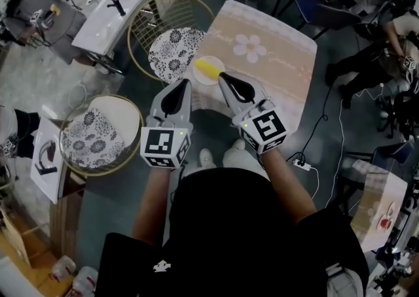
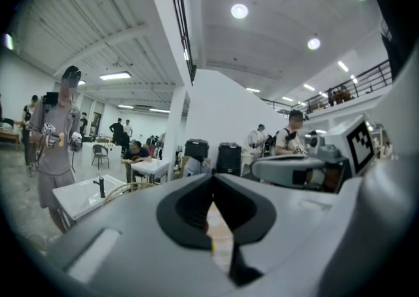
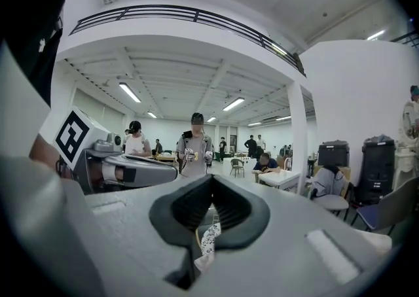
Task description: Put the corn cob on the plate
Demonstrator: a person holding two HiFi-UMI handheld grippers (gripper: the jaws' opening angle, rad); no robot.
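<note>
A yellow corn cob (image 1: 210,66) lies on a small white plate (image 1: 199,78) at the near left corner of a table with a pink flowered cloth (image 1: 275,67). Both grippers are held up level, side by side, close to the person's body. My left gripper (image 1: 178,86) sits just left of the plate in the head view, its jaws closed tip to tip and empty (image 2: 211,179). My right gripper (image 1: 224,77) shows right next to the corn in that view, shut with nothing between its jaws (image 3: 211,179). Each gripper view shows only the room beyond; corn and plate are hidden there.
Two round wire chairs with patterned cushions (image 1: 173,50) (image 1: 98,133) stand left of the table. A white sink unit (image 1: 111,14) is at the back left. A power strip and cable (image 1: 302,165) lie on the floor at right. Other people stand and sit around the hall.
</note>
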